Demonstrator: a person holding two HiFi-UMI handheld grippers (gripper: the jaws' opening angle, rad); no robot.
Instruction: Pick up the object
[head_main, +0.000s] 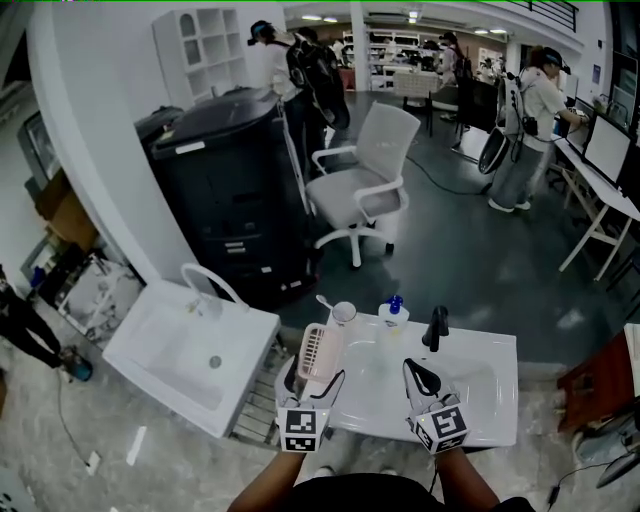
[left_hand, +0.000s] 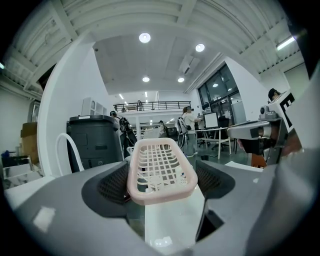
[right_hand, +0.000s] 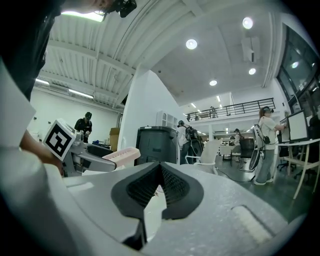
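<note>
A pink plastic slotted basket (head_main: 320, 350) is held upright between the jaws of my left gripper (head_main: 317, 376), just above the left edge of the white washbasin (head_main: 485, 405). In the left gripper view the basket (left_hand: 160, 170) fills the gap between the black pads (left_hand: 112, 184) and stands clear of the basin; the left gripper (left_hand: 160, 187) is shut on it. My right gripper (head_main: 424, 374) hovers over the middle of the basin, shut with nothing between its pads. From the right gripper (right_hand: 160, 187) view the basket (right_hand: 121, 155) shows to the left.
A black tap (head_main: 436, 327), a blue-capped bottle (head_main: 393, 314) and a cup (head_main: 343, 313) stand along the basin's back rim. A second white sink (head_main: 190, 350) lies to the left, a black cabinet (head_main: 225, 190) and a white office chair (head_main: 365, 180) behind. People stand far back.
</note>
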